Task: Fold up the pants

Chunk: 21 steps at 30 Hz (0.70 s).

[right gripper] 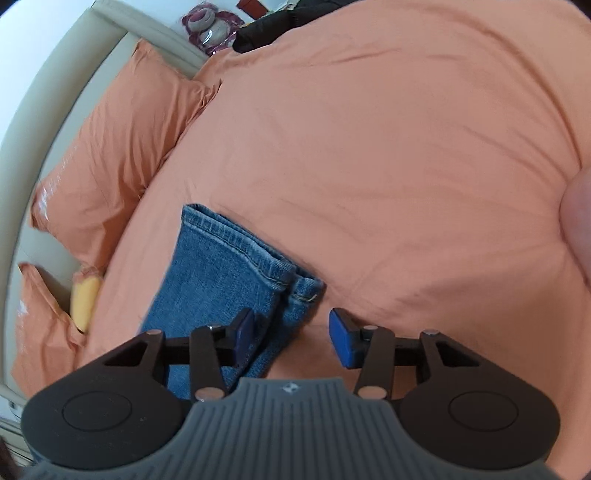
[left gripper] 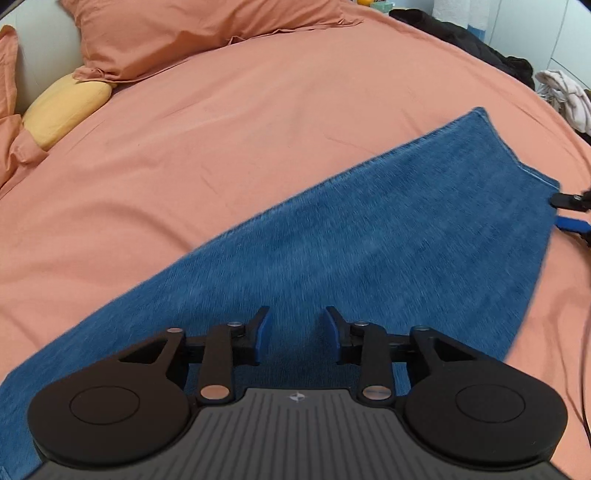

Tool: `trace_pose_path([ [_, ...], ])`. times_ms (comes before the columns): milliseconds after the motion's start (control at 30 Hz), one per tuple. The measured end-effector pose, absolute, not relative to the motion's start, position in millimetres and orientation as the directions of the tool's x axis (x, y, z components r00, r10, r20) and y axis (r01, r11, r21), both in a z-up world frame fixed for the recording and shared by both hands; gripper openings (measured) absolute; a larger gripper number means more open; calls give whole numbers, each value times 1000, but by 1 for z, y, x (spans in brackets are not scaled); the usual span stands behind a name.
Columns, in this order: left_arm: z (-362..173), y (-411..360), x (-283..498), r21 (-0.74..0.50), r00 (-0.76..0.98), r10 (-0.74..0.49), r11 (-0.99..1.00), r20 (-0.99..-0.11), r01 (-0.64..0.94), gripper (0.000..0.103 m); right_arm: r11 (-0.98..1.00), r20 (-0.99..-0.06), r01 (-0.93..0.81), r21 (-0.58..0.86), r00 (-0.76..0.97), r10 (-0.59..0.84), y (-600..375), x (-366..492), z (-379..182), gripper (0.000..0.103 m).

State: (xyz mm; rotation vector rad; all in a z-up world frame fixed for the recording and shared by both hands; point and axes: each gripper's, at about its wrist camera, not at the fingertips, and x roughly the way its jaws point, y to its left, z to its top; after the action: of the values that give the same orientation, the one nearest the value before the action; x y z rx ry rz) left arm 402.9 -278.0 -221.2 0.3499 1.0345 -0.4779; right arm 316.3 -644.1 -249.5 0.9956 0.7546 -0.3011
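Both open grippers, left gripper (left gripper: 297,338) and right gripper (right gripper: 291,338), over jeans (left gripper: 369,240)

A home bedroom: a bed (left gripper: 258,122) made up in salmon-orange sheets, matching pillows (left gripper: 177,33) against a cream headboard (right gripper: 48,110), a yellow cushion (left gripper: 66,107), a pink plush toy (right gripper: 210,26) and heaped clothes (left gripper: 565,96) beside the bed.

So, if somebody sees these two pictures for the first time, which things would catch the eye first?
First, the long blue denim pants, lying flat and diagonal on the wide salmon-orange bed sheet, with the stitched leg hems stacked at one end. Next, the black left tongs, open above the denim, and the black right tongs, open over the hem edge. At the bed's head lie orange pillows and a small yellow cushion.
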Motion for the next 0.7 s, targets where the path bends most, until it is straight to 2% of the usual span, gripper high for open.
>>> trace_pose_path([
  [67,-227,-286,416,74,431,-189,849,-883,523,32,496,-674,541,679,727,130,-646,316,-254,43],
  [200,-238,-293,443,73,426,-176,858,-887,508,31,462,-658,532,710,734,165,-646,320,-261,42],
  [367,-246,-302,466,55,421,-185,866,-888,497,28,401,-623,521,754,760,183,-650,323,-273,29],
  [533,-246,-304,466,65,435,-181,868,-882,493,28,371,-602,512,775,777,185,-653,325,-285,8],
  [700,-228,-302,443,69,422,-182,855,-888,513,28,400,-606,506,764,775,177,-650,325,-279,6],
])
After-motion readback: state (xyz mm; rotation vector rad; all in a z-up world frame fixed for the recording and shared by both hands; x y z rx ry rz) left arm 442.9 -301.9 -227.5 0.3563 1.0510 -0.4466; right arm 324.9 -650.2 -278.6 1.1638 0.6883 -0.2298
